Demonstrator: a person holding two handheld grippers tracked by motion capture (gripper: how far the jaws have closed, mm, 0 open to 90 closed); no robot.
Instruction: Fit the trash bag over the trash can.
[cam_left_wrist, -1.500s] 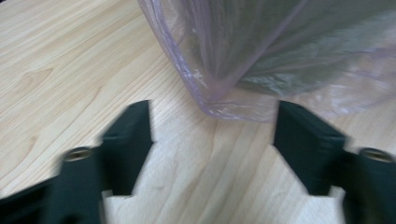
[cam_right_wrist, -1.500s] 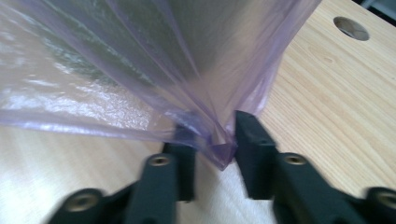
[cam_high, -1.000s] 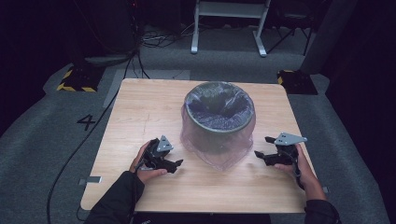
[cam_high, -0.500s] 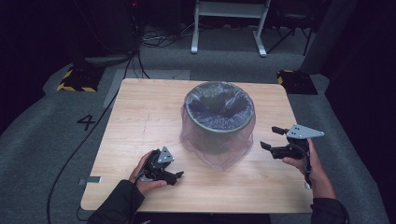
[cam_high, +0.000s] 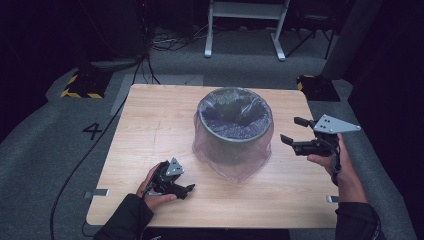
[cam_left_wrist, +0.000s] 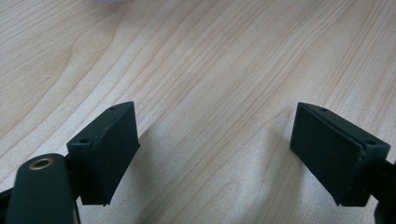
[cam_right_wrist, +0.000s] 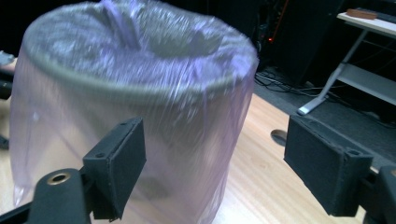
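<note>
One bin (cam_high: 233, 131) lined with one purple bag (cam_high: 235, 167), frame center on the desk (cam_high: 145, 125), your two hand-held grippers: left hand-held gripper (cam_high: 182, 189) low at lower left, jaws wide and empty, right hand-held gripper (cam_high: 294, 131) raised at right, level, gaping toward the bin, holding nothing.

Left claw (cam_left_wrist: 215, 154) over bare wooden table (cam_left_wrist: 219, 60), black jaws spread wide, nothing between them
</note>
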